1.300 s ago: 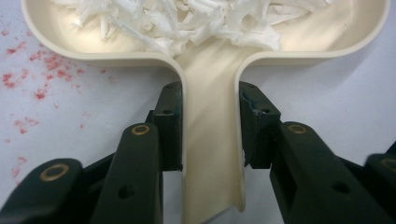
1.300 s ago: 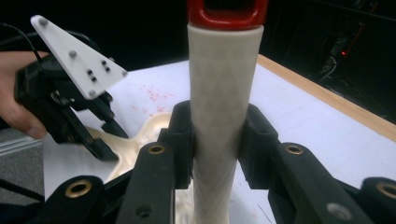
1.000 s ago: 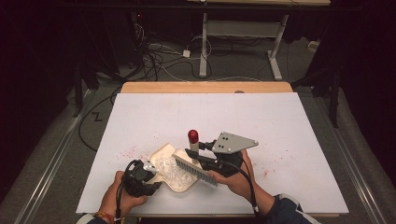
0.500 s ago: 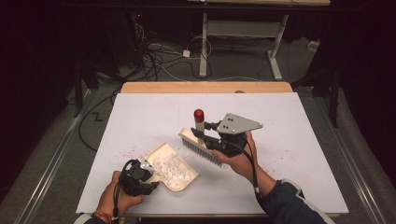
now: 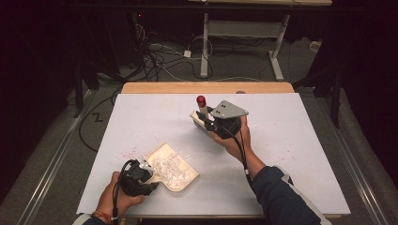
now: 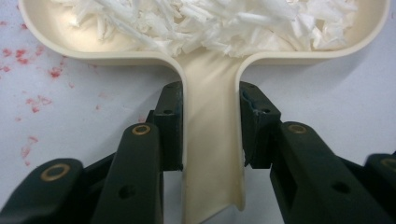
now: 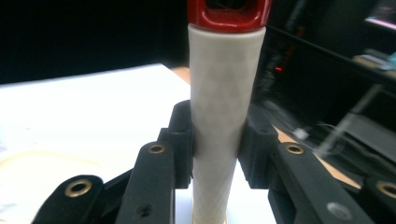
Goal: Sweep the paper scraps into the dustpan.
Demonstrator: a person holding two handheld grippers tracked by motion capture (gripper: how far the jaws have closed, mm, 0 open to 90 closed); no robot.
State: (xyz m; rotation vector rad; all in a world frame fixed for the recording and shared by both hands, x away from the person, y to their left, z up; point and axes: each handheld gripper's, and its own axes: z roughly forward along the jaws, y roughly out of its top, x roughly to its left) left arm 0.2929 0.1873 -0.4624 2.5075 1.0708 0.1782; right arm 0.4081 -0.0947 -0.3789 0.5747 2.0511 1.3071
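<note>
A cream dustpan [image 5: 162, 154] lies on the white table top near the front left, heaped with white shreds [image 5: 172, 169]. My left gripper [image 5: 151, 180] is shut on the pan's flat handle [image 6: 212, 154], one pad on each side, seen close in the left gripper view [image 6: 211, 126]. My right gripper [image 5: 207, 117] hovers over the middle of the table, well clear of the pan. It is shut on a brush's white handle [image 7: 226, 102] with a red end cap [image 7: 229, 11]; the cap [image 5: 201, 100] points up and away, and the brush head [image 5: 201, 125] hangs below.
Red specks [image 5: 135, 151] are scattered left of the dustpan, with more at the right [image 5: 287, 150]. The white sheet [image 5: 141, 112] covers a wooden table whose far edge [image 5: 206, 87] shows. Cables [image 5: 159, 58] and a desk frame [image 5: 244, 33] lie on the floor beyond.
My right gripper has carried the brush away from the dustpan, toward the far right and the table's middle. The left gripper and the dustpan have stayed put.
</note>
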